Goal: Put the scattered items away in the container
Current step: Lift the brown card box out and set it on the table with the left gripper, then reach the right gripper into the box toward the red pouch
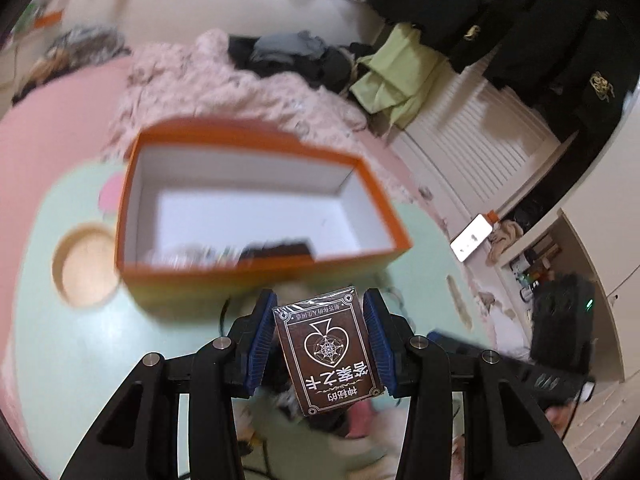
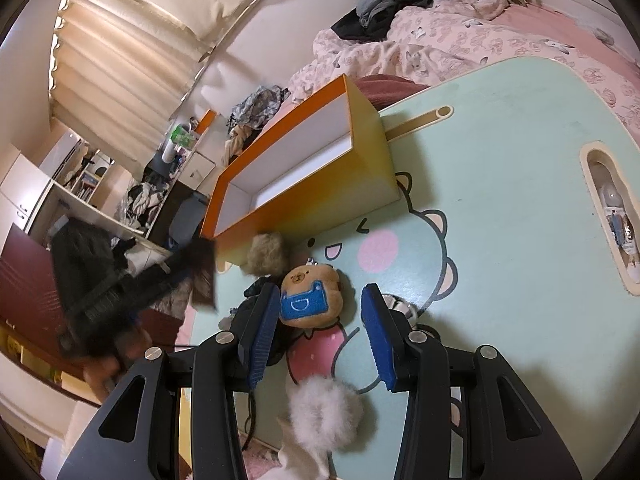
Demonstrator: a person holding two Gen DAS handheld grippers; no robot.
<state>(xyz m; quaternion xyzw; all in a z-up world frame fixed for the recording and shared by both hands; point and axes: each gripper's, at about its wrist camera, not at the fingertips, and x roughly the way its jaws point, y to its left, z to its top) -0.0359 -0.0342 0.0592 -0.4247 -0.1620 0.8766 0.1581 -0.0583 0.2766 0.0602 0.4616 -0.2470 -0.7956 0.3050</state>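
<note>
We find the left gripper (image 1: 322,332), low in its frame, with jaws clamped on a brown card box (image 1: 328,350), below the orange container (image 1: 256,200) at centre. The right gripper (image 2: 320,334) stands with jaws apart around a bear plush (image 2: 310,300) lying on the counter (image 2: 500,240); no pad contact visible.

A mint-green table (image 2: 500,200) with a cartoon animal print carried an orange box (image 2: 320,184) near its far edge. A bear plush (image 2: 310,300) and a white pompom (image 2: 324,412) lay nearer the front edge.
</note>
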